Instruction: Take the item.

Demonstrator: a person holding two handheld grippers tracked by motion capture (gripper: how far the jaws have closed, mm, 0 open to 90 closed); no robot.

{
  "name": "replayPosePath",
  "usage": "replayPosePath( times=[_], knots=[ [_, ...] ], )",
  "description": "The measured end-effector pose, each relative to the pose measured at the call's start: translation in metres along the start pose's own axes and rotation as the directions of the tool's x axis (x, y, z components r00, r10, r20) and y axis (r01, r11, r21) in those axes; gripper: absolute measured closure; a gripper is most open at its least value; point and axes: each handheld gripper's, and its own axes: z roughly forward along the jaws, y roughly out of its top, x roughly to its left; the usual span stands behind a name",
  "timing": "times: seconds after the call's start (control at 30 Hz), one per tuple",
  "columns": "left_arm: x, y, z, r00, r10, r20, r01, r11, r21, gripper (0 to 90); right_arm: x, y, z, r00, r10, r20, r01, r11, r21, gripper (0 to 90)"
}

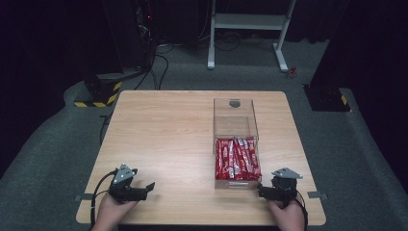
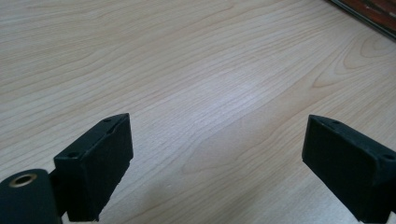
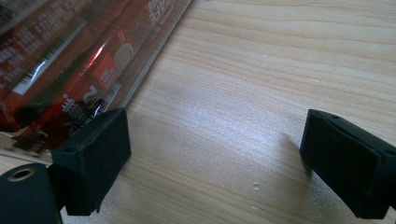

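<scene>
high view: we are looking down on a light wooden table (image 1: 163, 139) standing on grey carpet. a clear plastic box (image 1: 235, 120) is sitting on the right half of the table, its long side running away from the person. red sachets (image 1: 235, 160) are lying packed side by side in the near part of the box, while the far part is looking bare. the left gripper (image 1: 144, 188) is resting near the front left corner of the table, held by the person's left hand (image 1: 111, 211), and it is sitting well apart from the box. the right gripper (image 1: 262, 191) is resting near the front right corner, held by the right hand (image 1: 287, 215), and its tip is lying just beside the near end of the box.

left gripper view: we are seeing the left gripper's 2 black jaws standing wide apart over bare wood grain, with nothing between them. a dark red edge of the box is showing at the upper right corner.

right gripper view: we are seeing the right gripper's 2 jaws likewise spread wide, gripping nothing, with bare table between them. the clear wall of the box (image 3: 154, 56) is running just beside one jaw, and the red sachets (image 3: 70, 70) are showing through it; we cannot tell whether that jaw is touching the wall.
</scene>
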Motion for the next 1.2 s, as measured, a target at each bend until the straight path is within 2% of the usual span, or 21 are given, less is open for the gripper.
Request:
replayPosePath(
  times=[0.57,1.2],
  knots=[
    [-0.02,0.01,0.009,0.998,0.053,0.034,-0.052,0.9985,-0.014,9.5,0.0,0.0,0.0,1.0,0.0,0.0,0.0,1.0,0.0,8.3],
    [-0.044,0.024,0.02,0.9931,0.068,0.095,-0.065,0.9971,-0.04,10.1,0.0,0.0,0.0,1.0,0.0,0.0,0.0,1.0,0.0,8.3]
  ],
)
